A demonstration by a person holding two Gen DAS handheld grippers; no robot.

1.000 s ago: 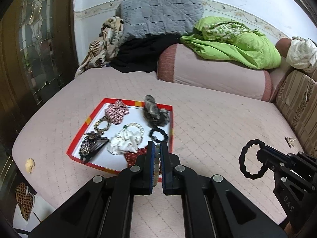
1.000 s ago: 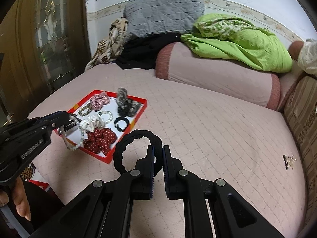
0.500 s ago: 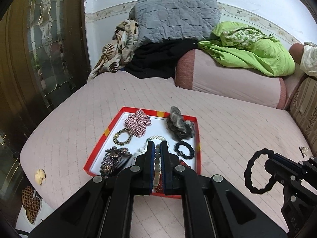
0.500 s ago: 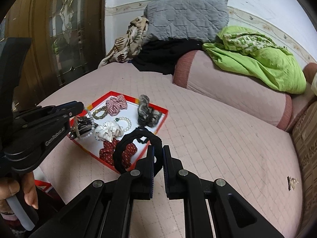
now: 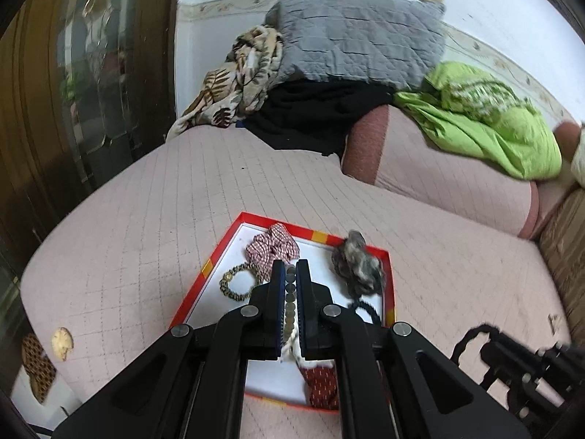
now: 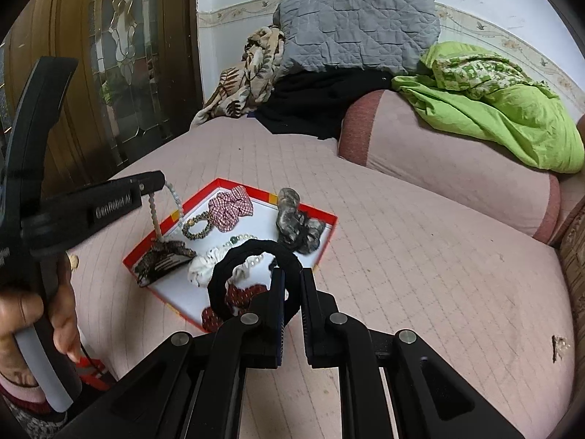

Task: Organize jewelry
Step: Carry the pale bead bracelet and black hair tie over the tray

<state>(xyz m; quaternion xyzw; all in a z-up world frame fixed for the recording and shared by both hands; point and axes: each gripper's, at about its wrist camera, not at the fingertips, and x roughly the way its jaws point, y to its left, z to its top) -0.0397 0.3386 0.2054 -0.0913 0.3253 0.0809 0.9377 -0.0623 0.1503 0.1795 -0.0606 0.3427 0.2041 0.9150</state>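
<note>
A red-rimmed white tray [image 5: 219, 252] [image 6: 146, 248] lies on the pink bed, holding scrunchies, bead bracelets and a hair clip. My left gripper [image 5: 290, 274] is shut on a pale bead bracelet [image 5: 290, 307] and holds it above the tray; in the right wrist view the bracelet [image 6: 155, 210] hangs from the left gripper [image 6: 155, 184] over the tray's left edge. My right gripper [image 6: 291, 281] is shut on a black wavy hair tie [image 6: 223, 285], held above the tray's near corner. The hair tie also shows in the left wrist view [image 5: 464, 340].
In the tray lie a red checked scrunchie [image 6: 230, 208], a grey scrunchie [image 6: 296, 223], a white scrunchie [image 6: 204, 265], a brown bead bracelet [image 6: 195, 225] and a dark hair clip [image 6: 164, 258]. Pillows and a green blanket [image 6: 493, 109] lie at the back. A door [image 6: 109, 73] stands at left.
Both grippers have moved forward and left toward the tray, still holding their items. The tray appears larger and closer in both views.
</note>
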